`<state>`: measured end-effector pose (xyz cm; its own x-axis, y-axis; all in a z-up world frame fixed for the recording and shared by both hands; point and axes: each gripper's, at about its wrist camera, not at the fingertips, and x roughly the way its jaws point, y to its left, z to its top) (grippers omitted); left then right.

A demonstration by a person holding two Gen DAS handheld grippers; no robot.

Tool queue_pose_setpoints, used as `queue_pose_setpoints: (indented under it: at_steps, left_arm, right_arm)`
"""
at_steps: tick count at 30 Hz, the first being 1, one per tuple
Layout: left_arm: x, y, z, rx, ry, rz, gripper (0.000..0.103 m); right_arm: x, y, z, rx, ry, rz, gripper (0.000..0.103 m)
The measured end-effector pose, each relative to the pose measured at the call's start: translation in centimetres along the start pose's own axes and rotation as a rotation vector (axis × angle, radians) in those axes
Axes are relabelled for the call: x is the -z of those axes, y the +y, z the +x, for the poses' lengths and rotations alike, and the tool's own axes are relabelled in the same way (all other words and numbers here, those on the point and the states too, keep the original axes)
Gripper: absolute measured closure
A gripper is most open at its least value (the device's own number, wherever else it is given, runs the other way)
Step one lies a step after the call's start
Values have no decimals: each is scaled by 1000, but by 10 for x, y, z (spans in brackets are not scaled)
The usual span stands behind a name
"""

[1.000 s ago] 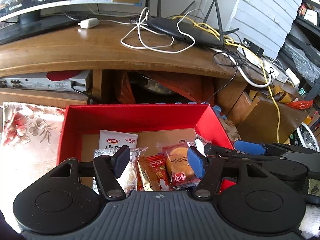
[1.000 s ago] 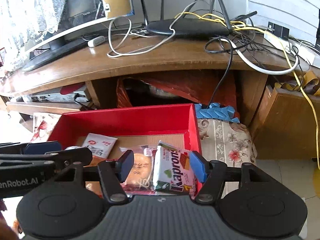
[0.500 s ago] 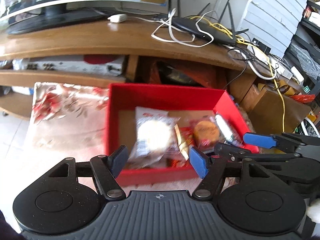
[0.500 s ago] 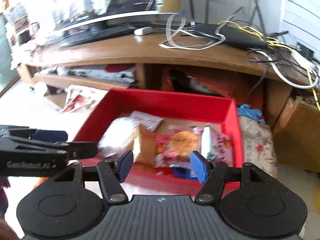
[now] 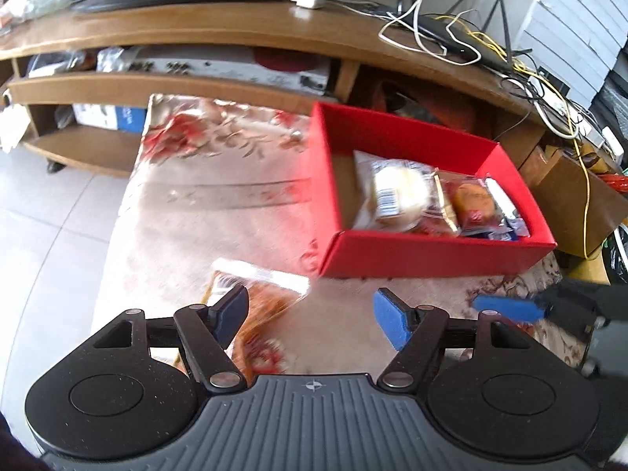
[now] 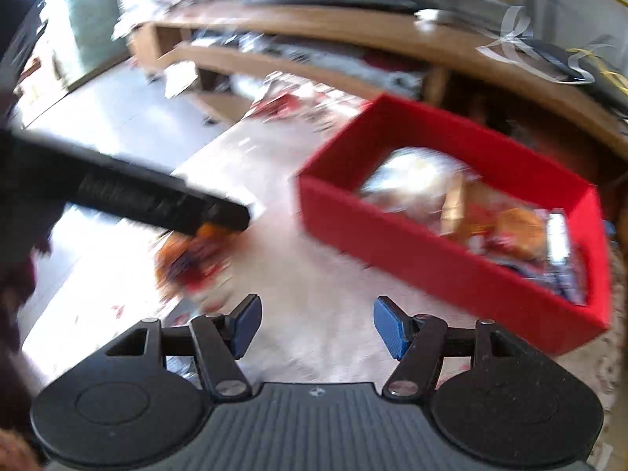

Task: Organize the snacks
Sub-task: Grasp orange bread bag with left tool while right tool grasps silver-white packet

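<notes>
We see the red box (image 5: pixel 431 253) sitting on a floral cloth (image 5: pixel 219 180), and we use it as our landmark. Inside the box lie several wrapped snacks: a pale round cake in clear wrap (image 5: pixel 396 192) toward its left side, an orange round cake packet (image 5: pixel 473 204) to the right of that, and a small silvery packet (image 5: pixel 500 200) against the right wall. Left of the box and nearer the camera, a loose orange snack packet (image 5: pixel 267 302) in clear wrap lies on the cloth, outside the box. The left tongs (image 5: pixel 310 316) hang over the cloth in front of the box's near wall, jaws apart with nothing between the pads; they have just been opening further, and the loose packet shows just behind the left pad, not gripped. The right tongs (image 6: pixel 316 324) also hover in front of the box, here seen with the box up to the right, jaws partly apart and empty, only cloth visible in the gap. The right wrist view is heavily blurred; in it the left tongs' black body reaches in from the left above the orange packet (image 6: pixel 196 259). We cannot tell if it touches the packet. Behind the box stands a wooden TV stand (image 5: pixel 235 27) with a router (image 5: pixel 467 43) and tangled cables (image 5: pixel 424 35) on top.
</notes>
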<state>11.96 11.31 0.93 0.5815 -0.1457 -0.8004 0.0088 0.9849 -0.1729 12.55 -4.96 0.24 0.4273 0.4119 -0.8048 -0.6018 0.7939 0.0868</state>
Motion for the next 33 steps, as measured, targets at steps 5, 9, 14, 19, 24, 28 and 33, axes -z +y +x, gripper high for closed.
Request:
queue_pose_setpoints:
  at_steps: [5, 9, 14, 19, 24, 28, 33]
  left_arm:
    - [1, 17, -3, 6, 1, -28, 23]
    - [2, 25, 1, 10, 19, -30, 22]
    - [1, 40, 4, 18, 38, -63, 21]
    - [0, 41, 3, 42, 38, -64, 20]
    - [2, 44, 9, 30, 61, -53, 19]
    - [4, 45, 19, 1, 95, -55, 19]
    - [3, 43, 32, -47, 117, -42, 19]
  right_arm:
    - [8, 30, 17, -73, 45, -88, 46]
    - [7, 50, 28, -126, 76, -147, 45]
    - [8, 72, 43, -182, 125, -229, 45]
    - [10, 89, 58, -173, 186, -311, 45]
    - [14, 90, 57, -142, 201, -290, 53]
    - [25, 77, 50, -110, 198, -213, 54]
    - [41, 55, 35, -98, 188, -112, 55]
